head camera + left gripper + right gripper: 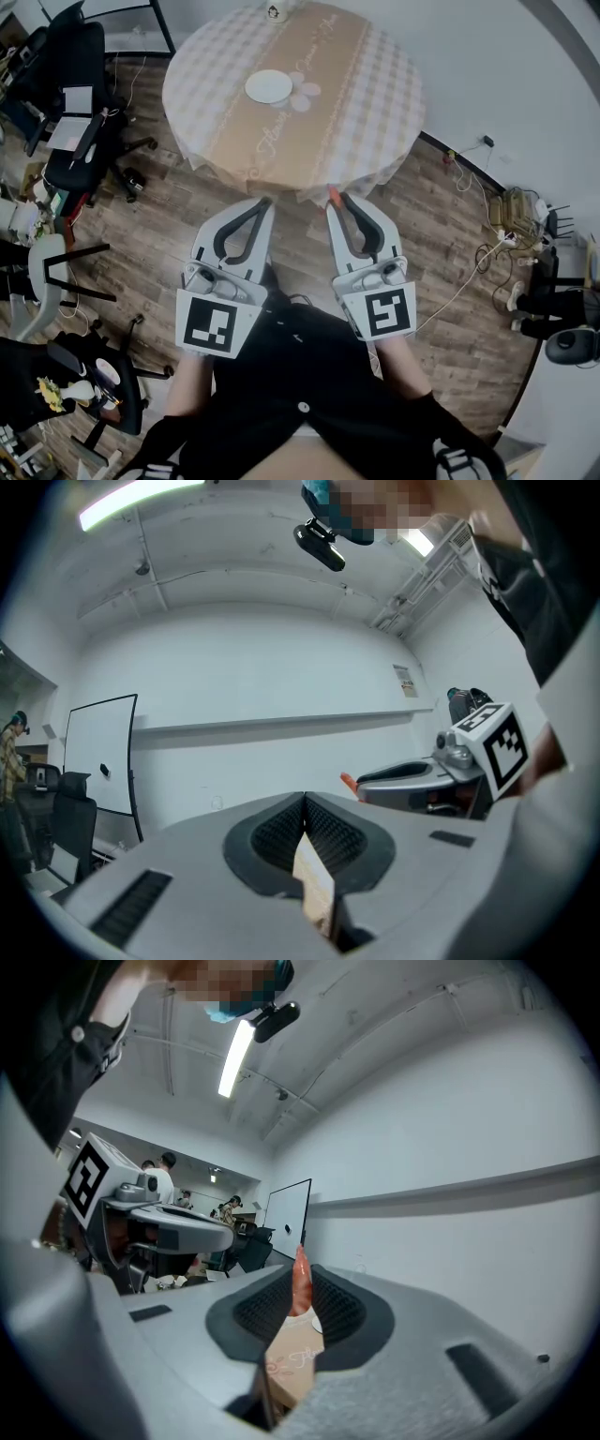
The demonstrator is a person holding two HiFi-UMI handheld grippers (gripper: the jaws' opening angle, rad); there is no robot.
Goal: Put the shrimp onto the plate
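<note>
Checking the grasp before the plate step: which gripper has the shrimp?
The right gripper: its jaws are shut on the orange shrimp, poking out at the tips. The left gripper is shut on nothing.

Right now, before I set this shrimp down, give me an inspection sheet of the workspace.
Surface: round table, checked cloth with a beige runner.
Job's things: white plate bare, on the runner; shrimp pinched in the right gripper, short of the table.
Clutter: white cup at the table's far edge.
Grippers: left gripper shut, empty; right gripper shut on the shrimp.
Cables: white cable and power strip on the floor, right side.
Surroundings: wood floor; office chairs at left.
</note>
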